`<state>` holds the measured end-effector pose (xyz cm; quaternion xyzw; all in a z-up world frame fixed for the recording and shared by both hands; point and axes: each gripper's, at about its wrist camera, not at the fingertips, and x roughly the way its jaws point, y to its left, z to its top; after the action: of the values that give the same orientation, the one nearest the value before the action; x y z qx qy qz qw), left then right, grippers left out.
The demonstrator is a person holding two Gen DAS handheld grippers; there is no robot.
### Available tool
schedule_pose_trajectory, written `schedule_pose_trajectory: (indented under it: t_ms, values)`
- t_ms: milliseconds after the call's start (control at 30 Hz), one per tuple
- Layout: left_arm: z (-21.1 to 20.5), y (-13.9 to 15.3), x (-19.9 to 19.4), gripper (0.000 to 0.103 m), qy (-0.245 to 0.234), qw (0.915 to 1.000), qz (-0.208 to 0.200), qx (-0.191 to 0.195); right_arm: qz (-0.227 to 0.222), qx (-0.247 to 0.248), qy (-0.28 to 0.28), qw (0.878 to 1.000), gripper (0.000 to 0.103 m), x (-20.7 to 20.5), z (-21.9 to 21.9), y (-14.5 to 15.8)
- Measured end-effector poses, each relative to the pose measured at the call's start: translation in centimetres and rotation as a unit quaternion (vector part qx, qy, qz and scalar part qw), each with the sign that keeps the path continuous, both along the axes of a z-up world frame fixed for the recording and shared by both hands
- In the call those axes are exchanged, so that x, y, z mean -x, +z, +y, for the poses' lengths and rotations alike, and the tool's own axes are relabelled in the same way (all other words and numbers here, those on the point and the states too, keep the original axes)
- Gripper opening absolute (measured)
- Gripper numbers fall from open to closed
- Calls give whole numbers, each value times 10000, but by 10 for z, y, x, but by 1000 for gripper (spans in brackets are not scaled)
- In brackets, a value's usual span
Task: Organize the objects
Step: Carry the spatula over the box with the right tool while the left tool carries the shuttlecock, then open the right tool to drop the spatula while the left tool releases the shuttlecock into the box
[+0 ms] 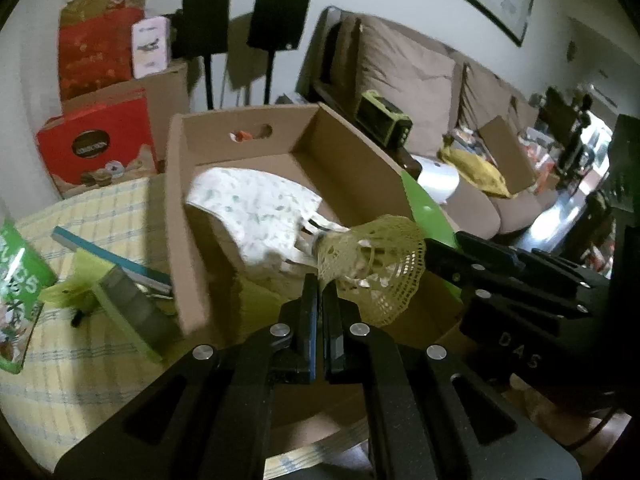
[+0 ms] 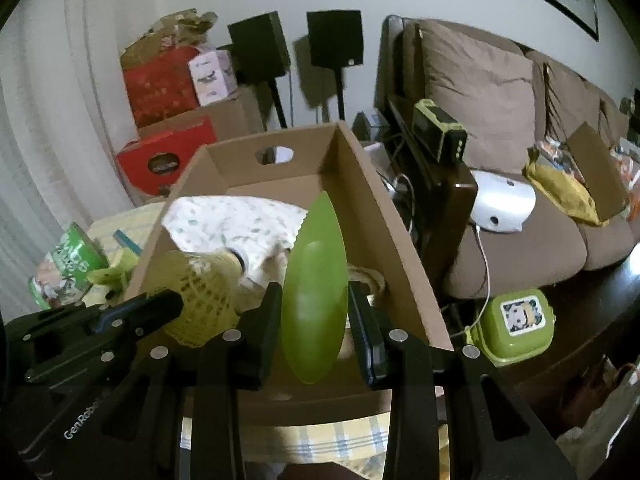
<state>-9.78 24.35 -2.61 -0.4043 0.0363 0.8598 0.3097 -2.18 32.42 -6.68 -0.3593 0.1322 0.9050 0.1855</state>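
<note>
left gripper (image 1: 320, 296): jaws closed on yellow lace cloth (image 1: 376, 268) above cardboard box (image 2: 376, 208) | right gripper (image 2: 314, 320): clamps green plate (image 2: 314, 300) edge-on; right wall at 3 o'clock | box rear bare, 12 o'clock

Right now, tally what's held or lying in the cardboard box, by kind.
Cloth items: 2, a white printed cloth in the cardboard box and a yellow crochet doily in the left hand-held gripper.
Green plastic dish: 1, in the right hand-held gripper.
Total: 3
</note>
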Motion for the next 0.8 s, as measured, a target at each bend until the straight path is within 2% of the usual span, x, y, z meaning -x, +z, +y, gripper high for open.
schedule_pose_trajectory:
  t_ms: [233, 300, 467, 600, 700, 767, 800]
  values:
    - [4, -9, 5, 4, -4, 9999, -138, 44, -170, 202, -146, 9995, 35, 2, 12, -21]
    - [2, -9, 4, 10, 3, 9999, -133, 25, -183, 248, -179, 9994, 35, 1, 15, -23]
    - [-4, -3, 4, 42, 154, 9999, -65, -40, -111, 259, -221, 9994, 38, -4, 15, -18]
    - [-11, 4, 3, 43, 218, 9997, -15, -103, 4, 183, -210, 9996, 44, -8, 12, -7]
    - [-20, 11, 3, 55, 307, 9994, 50, -162, 61, 67, -185, 9998, 52, -9, 6, 2]
    - [-26, 15, 2, 67, 387, 9990, 102, -203, 103, 30, -168, 9998, 59, -10, 1, 6]
    - [-30, 17, 2, 69, 436, 9987, 133, -228, 128, 6, -157, 9998, 61, -10, -2, 8]
